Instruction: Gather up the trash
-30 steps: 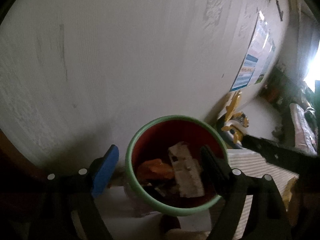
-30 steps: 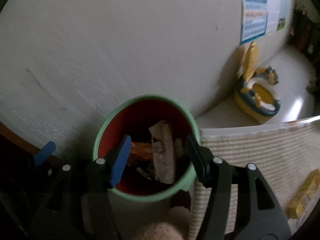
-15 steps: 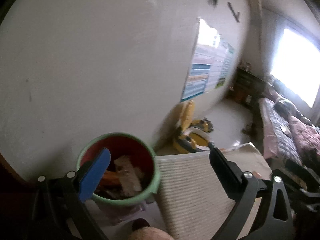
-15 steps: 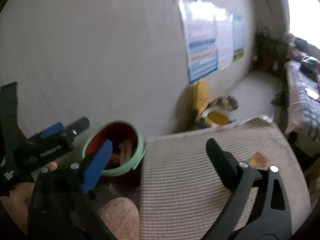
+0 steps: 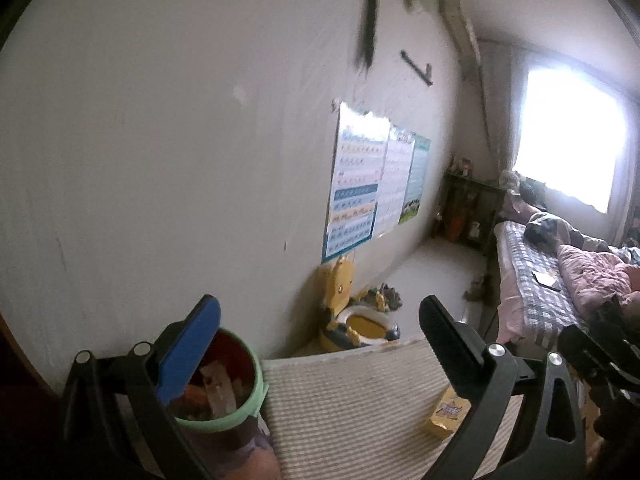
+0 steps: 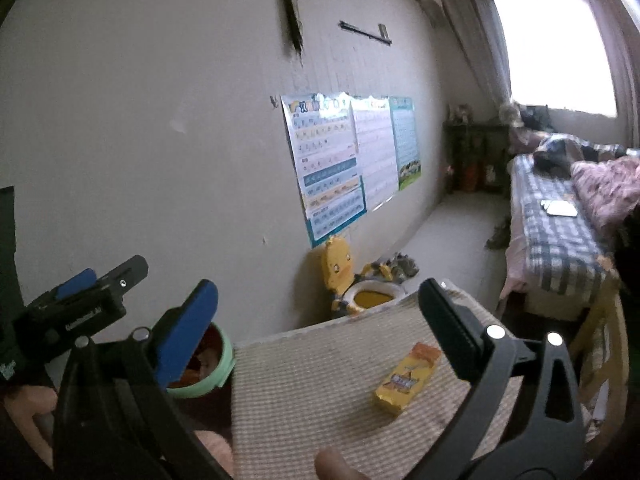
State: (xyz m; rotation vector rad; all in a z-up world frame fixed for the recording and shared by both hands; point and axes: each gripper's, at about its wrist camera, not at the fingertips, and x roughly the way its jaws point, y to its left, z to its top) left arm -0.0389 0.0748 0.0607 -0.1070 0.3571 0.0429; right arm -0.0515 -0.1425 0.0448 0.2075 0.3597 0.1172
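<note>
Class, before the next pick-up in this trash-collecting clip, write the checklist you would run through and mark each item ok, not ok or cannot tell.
1. Right gripper empty, jaws wide: ok.
2. Left gripper empty, jaws wide: ok.
3. Next piece of trash found: yellow wrapper lies alone on the striped mat: ok.
4. Path from the right gripper to the wrapper free of other things: ok.
5. Green-rimmed bin has room: trash is already inside, how deep the rest goes is hidden: cannot tell.
6. Other trash left elsewhere on the mat: part of it is out of view: cannot tell.
</note>
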